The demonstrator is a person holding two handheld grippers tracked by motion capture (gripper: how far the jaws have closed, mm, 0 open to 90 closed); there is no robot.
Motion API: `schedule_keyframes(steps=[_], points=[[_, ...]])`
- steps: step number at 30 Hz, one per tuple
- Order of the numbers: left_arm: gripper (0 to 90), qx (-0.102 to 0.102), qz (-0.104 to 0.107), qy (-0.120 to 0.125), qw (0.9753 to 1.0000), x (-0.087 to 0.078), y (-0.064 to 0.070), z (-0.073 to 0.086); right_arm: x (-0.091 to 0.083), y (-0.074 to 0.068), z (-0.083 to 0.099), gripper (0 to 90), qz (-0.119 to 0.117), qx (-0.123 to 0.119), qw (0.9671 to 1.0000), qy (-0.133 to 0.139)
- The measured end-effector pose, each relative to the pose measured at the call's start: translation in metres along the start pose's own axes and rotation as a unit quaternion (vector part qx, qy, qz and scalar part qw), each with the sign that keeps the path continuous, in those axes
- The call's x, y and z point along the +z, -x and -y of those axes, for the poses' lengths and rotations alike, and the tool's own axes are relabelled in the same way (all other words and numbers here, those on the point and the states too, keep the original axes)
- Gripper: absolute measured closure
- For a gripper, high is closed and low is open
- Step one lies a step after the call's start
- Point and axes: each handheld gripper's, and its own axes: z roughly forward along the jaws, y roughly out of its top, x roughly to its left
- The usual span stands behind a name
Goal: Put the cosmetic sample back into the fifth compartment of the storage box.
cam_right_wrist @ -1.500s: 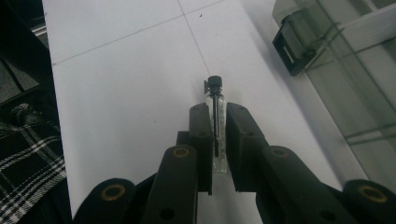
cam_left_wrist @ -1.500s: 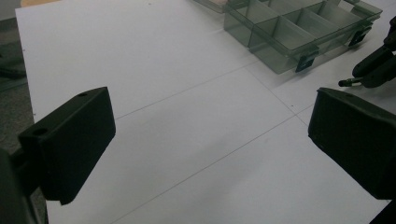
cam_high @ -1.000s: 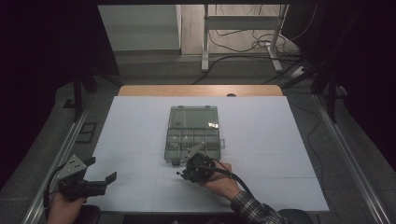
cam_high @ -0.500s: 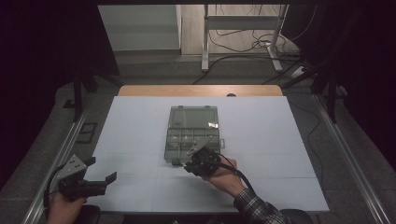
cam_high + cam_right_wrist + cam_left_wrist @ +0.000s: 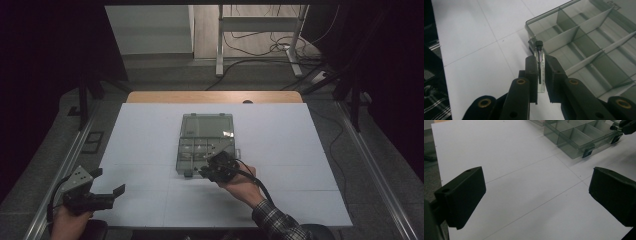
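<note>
Dim room, white table [image 5: 300, 150], grey floor [image 5: 165, 62], trailing cables [image 5: 260, 47]

A compartment box [image 5: 206, 141] is set at the centre of the desk [image 5: 300, 150]. The right gripper [image 5: 218, 169] is held at its lower right corner, a vial [image 5: 539, 65] clamped between the jaws. The left gripper [image 5: 107, 181] is found at lower left, well apart.

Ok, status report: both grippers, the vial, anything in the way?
Left gripper open, over bare table. Right gripper shut on vial, at organizer box corner. Compartments look empty; nothing blocking.
</note>
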Motion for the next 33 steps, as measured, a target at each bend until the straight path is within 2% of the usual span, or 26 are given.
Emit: schedule_keyframes(steps=[11,33], points=[[1.6,-0.001,0.001,0.000,1.0000,0.000,0.000,0.000,0.010,0.009,-0.011,81.0,0.006,0.011,0.9998,0.017],[1.6,-0.001,0.002,0.000,1.0000,0.000,-0.001,0.000,0.033,0.019,-0.027,80.9,0.011,0.022,0.9994,0.026]])
